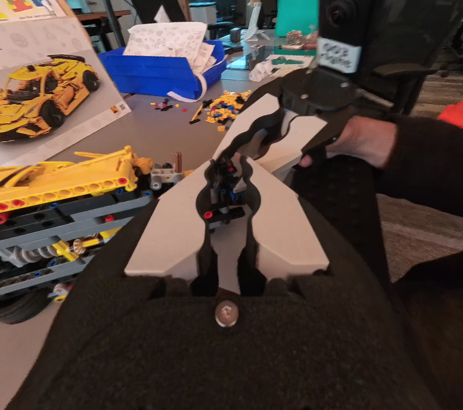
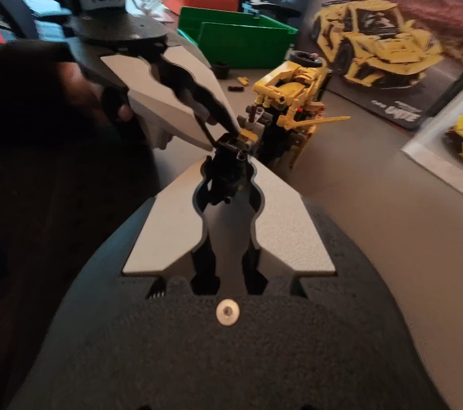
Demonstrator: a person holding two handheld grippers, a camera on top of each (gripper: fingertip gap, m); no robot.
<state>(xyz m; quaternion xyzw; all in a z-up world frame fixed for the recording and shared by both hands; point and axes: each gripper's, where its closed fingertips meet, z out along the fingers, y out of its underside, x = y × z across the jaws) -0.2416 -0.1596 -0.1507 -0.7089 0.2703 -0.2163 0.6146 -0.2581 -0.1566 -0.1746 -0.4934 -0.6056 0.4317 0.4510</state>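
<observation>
My left gripper is shut on a small black brick sub-assembly with red and blue pins, held just off the end of a partly built yellow and grey brick car. My right gripper is shut on the same sub-assembly from the opposite side. Each gripper shows in the other's view: the right one comes in from the upper right, the left one from the upper left, tips meeting at the piece. The car stands end-on behind it on the grey table.
A blue bin with paper bags and a pile of loose bricks lie beyond. A box with a yellow car picture stands left. A green bin, a loose tyre and a booklet also sit nearby. My left and right fingertips are right by each other.
</observation>
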